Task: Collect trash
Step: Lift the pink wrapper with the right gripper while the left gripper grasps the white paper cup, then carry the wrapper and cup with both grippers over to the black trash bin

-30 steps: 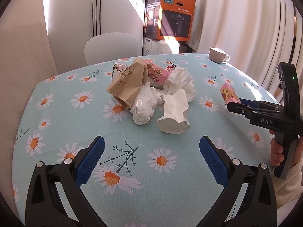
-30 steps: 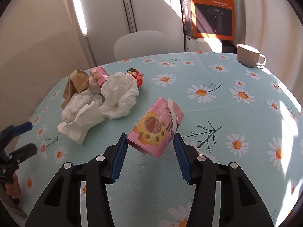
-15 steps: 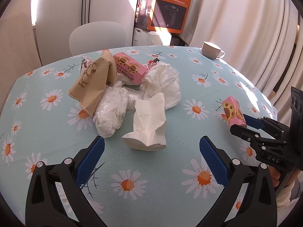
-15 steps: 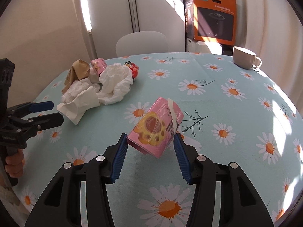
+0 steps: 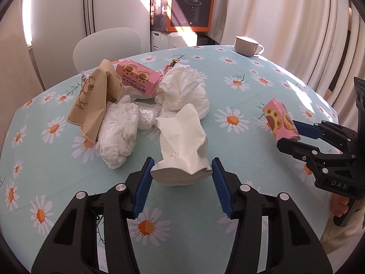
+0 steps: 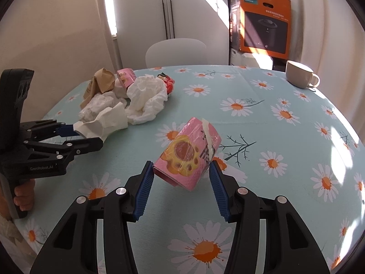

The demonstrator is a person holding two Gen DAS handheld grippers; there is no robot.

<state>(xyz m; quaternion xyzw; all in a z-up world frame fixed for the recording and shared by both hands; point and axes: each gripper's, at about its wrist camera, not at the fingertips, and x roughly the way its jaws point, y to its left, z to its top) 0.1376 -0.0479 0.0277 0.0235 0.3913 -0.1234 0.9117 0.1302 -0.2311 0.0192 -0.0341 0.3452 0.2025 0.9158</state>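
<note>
White crumpled tissue (image 5: 182,141), near edge of trash pile on surface (image 5: 228,86): light, soft, crushable; left gripper (image 5: 181,188) jaws just closing around its near end; right gripper (image 6: 180,186) jaws clenched on pink wrapper (image 6: 188,153).

Sunlit dining corner around a daisy tablecloth (image 5: 251,91)

A white mug (image 5: 247,45) sat upper right; an orange appliance box (image 5: 191,4) and white chair (image 5: 107,45) stood along the top.

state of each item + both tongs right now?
Left tongs: jaws just closing, pads at the folded napkin, which lies on the table.
Right tongs: shut on pink cookie packet, lifted, tilted.
Pink cookie box: in pile.
Brown paper bag: crumpled.
Cup: upright.
</note>
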